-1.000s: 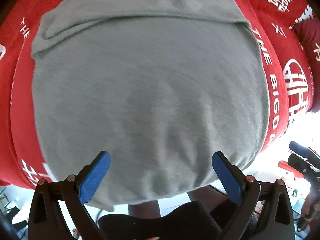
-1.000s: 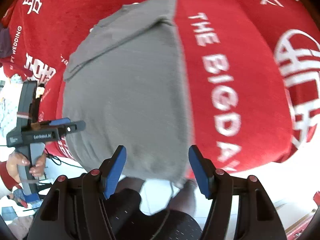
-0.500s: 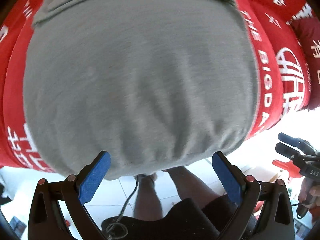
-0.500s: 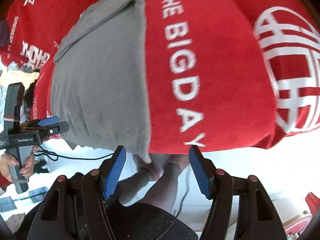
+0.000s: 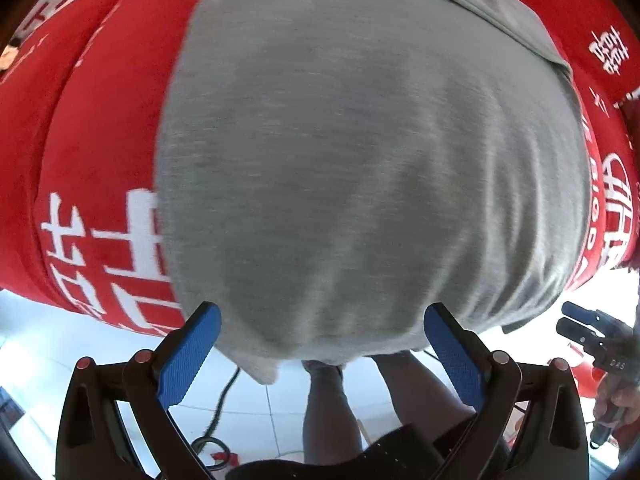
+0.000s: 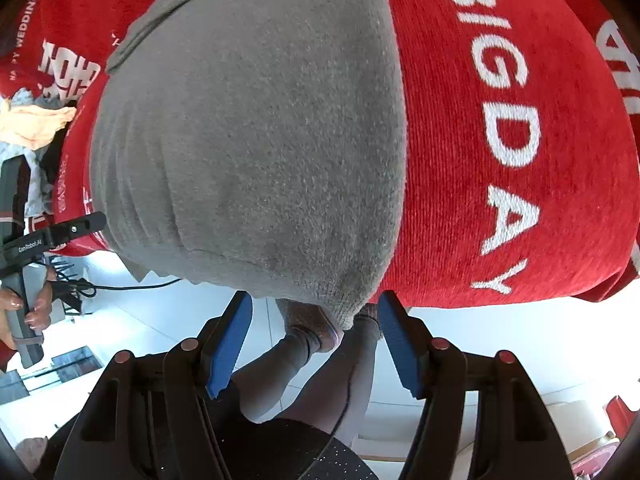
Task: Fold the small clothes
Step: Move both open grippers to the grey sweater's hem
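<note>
A red cloth with white lettering covers the table. Beyond its left edge lie crumpled yellow fabric and other bundled cloth. Below, a black cable trails across the white tiled floor.

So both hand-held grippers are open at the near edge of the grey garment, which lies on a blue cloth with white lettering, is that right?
Not quite: the cloth is red, not blue, as the right wrist view shows. The rest holds: the left hand-held gripper and right hand-held gripper are open at the near edge of the grey garment.
</note>
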A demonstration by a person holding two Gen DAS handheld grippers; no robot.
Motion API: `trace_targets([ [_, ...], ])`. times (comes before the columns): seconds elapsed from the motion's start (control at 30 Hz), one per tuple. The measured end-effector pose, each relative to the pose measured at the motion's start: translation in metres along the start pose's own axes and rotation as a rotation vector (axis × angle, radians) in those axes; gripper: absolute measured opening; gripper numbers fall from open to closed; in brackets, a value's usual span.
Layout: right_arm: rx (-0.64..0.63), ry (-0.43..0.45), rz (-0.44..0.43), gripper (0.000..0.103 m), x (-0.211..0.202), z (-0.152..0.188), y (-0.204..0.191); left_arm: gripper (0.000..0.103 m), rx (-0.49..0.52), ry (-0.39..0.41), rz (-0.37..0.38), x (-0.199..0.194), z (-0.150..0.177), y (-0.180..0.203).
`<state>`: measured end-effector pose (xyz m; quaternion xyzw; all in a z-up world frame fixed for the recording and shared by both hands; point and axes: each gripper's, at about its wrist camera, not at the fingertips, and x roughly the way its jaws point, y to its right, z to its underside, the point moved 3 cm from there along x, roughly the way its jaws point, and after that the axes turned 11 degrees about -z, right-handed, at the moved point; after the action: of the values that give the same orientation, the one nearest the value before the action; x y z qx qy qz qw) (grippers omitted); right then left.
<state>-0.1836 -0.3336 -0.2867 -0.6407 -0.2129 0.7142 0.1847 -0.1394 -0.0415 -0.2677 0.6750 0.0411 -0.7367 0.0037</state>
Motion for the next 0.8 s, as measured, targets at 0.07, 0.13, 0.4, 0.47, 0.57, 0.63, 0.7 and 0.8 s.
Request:
trace_targets([
  [0.07,0.006,0.008,0.002,0.069,-0.001,0.0,0.002,0.102,-0.014,0.003,0.002,0.002,-0.002,-0.007],
  [0.13,0.01,0.021,-0.001,0.069,-0.005,0.0,0.007,0.102,-0.022,0.01,0.012,0.004,0.003,-0.011],
  [0.4,0.046,0.046,-0.01,0.069,-0.015,0.005,0.044,0.102,-0.041,0.031,0.05,0.03,0.019,-0.014],
  [0.47,0.068,0.048,-0.018,0.069,-0.017,0.005,0.052,0.102,-0.047,0.034,0.059,0.039,0.022,-0.018],
  [0.57,0.054,0.05,-0.074,0.069,-0.017,0.003,0.056,0.102,-0.058,0.038,0.086,0.054,0.029,-0.016],
  [0.63,0.028,0.027,-0.108,0.069,-0.011,0.0,0.052,0.102,-0.067,0.039,0.107,0.055,0.028,-0.02],
  [0.7,0.001,-0.013,-0.157,0.069,0.001,-0.003,0.046,0.102,-0.082,0.039,0.13,0.06,0.03,-0.027],
  [0.8,-0.033,-0.079,-0.2,0.072,0.02,-0.001,0.036,0.102,-0.085,0.042,0.143,0.059,0.03,-0.038],
])
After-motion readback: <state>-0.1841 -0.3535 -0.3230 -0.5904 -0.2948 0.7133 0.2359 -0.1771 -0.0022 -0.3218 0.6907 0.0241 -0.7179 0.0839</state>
